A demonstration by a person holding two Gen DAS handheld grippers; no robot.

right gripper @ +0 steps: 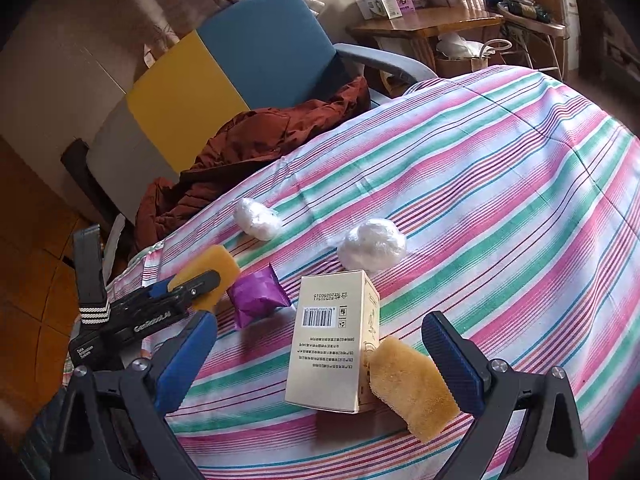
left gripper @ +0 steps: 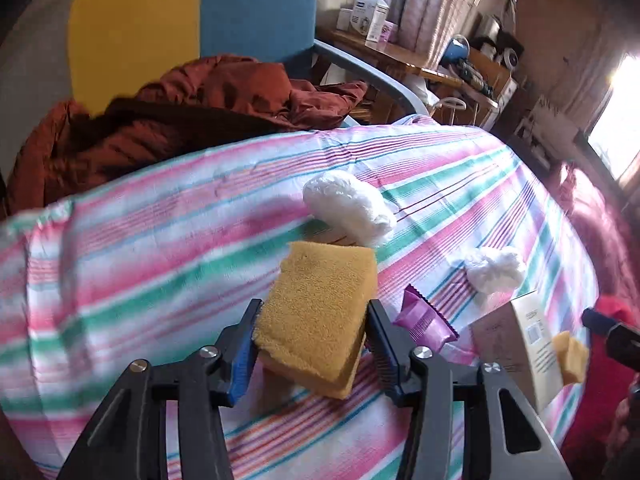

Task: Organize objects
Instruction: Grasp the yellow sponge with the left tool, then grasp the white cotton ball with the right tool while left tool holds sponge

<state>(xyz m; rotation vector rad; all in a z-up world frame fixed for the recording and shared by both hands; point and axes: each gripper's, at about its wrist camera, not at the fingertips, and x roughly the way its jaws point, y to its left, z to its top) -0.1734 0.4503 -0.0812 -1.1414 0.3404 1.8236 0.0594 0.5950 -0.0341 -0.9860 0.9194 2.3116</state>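
Note:
A yellow sponge [left gripper: 316, 312] sits between the blue pads of my left gripper [left gripper: 314, 312], which is shut on its two sides; it is tilted over the striped tablecloth [left gripper: 160, 240]. The right wrist view shows that left gripper [right gripper: 196, 284] and its sponge [right gripper: 212, 268] near the table's left edge. My right gripper [right gripper: 320, 360] stands open and wide, its pads touching nothing. Between its fingers in that view lie a cream box [right gripper: 332, 340] with a barcode and a second sponge [right gripper: 412, 388] leaning against the box.
A purple packet [right gripper: 256, 294] lies beside the held sponge. Two white plastic-wrapped bundles [right gripper: 258, 218] [right gripper: 372, 244] sit farther back on the cloth. Behind the table, a rust-red jacket [right gripper: 260, 136] is heaped on a blue-and-yellow chair [right gripper: 260, 52]. A cluttered wooden side table [right gripper: 432, 24] stands beyond.

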